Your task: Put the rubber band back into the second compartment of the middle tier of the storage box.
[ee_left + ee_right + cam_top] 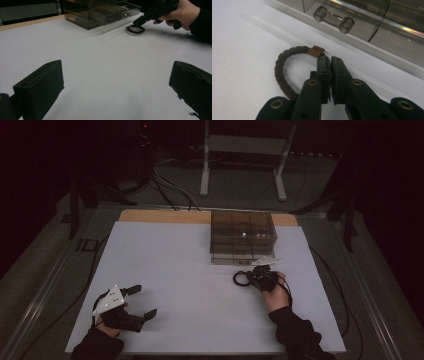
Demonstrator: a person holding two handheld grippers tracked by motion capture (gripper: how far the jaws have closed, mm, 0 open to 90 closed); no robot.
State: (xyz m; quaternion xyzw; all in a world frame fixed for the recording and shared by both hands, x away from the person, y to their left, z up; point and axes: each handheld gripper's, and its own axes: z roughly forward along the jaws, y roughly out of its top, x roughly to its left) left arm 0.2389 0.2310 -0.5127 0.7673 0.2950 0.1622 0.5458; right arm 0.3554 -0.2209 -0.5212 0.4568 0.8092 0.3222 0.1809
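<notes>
One step looks done. High view: my right gripper (251,276) is on the bracelet (241,279), just before the drawer box (243,237); left gripper (141,301) idles, jaws apart. Right gripper view: jaws clenched on bracelet (284,72) by its clasp, bracelet on the table (237,50). Lifting and stowing remain.

Brown braided bracelet (284,72) (leather tag) lying flat on mat.

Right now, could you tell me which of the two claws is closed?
The right claw, by the drawer box, is shut at the braided bracelet. The left claw stands wide open over bare table.
</notes>
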